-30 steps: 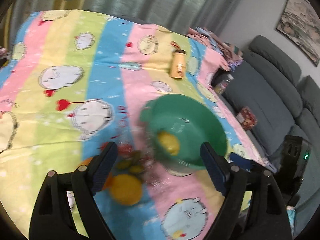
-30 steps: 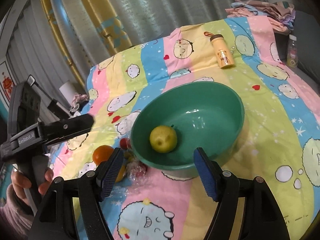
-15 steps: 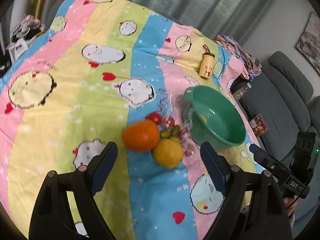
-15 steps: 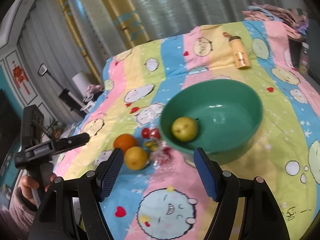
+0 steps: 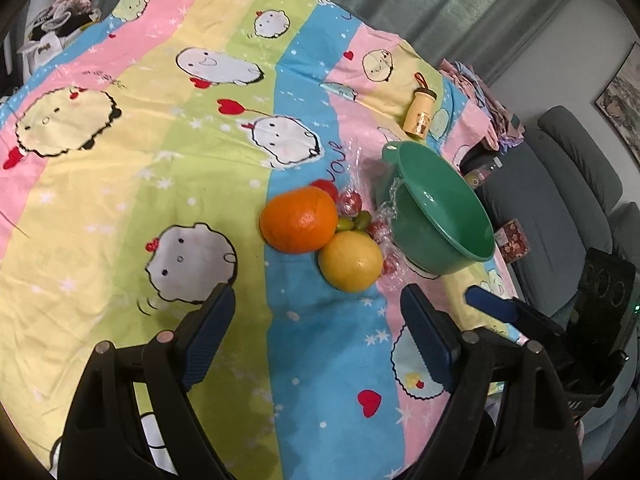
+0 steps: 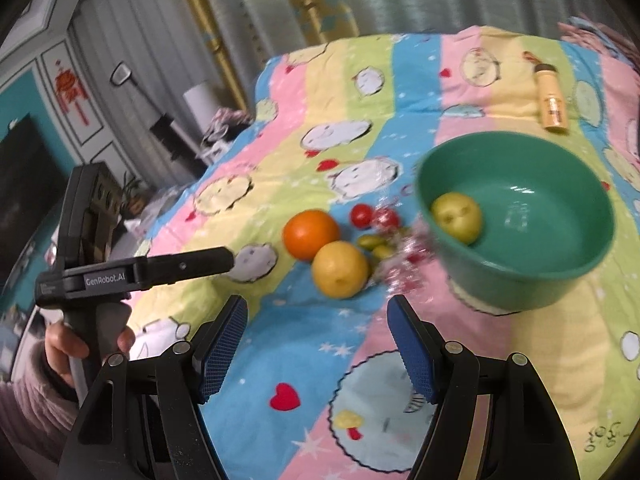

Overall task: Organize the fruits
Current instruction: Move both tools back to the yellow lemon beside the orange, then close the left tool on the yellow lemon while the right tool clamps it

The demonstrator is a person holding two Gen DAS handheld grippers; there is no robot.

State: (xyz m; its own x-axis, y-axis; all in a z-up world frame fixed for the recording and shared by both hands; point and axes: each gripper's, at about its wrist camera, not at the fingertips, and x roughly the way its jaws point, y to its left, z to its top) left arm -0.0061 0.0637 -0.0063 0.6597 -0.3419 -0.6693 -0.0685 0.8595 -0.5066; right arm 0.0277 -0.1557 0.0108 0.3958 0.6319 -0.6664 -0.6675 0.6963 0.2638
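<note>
An orange [image 5: 298, 220] and a yellow citrus fruit [image 5: 351, 261] lie touching on the striped cartoon cloth, just left of a green bowl [image 5: 424, 240]. Small red tomatoes [image 5: 326, 188] and little green fruits [image 5: 352, 222] sit in crinkled clear wrap between them. My left gripper [image 5: 316, 304] hovers open and empty, short of the yellow fruit. In the right wrist view the bowl [image 6: 540, 288] holds one green-yellow pear [image 6: 456, 220]. My right gripper [image 6: 317, 312] is open and empty, near the yellow fruit [image 6: 340, 269] and the orange [image 6: 311, 234].
A small yellow bottle [image 5: 419, 116] lies on the cloth beyond the bowl. A grey sofa [image 5: 560, 184] and folded clothes [image 5: 492, 108] stand to the right. A hand holds the left gripper [image 6: 188, 266] at the cloth's left side. Curtains hang behind.
Both grippers have swung left, away from the bowl. The orange and the yellow fruit now lie ahead of both, and the bowl has slid to the right in each view. Jaws unchanged.
</note>
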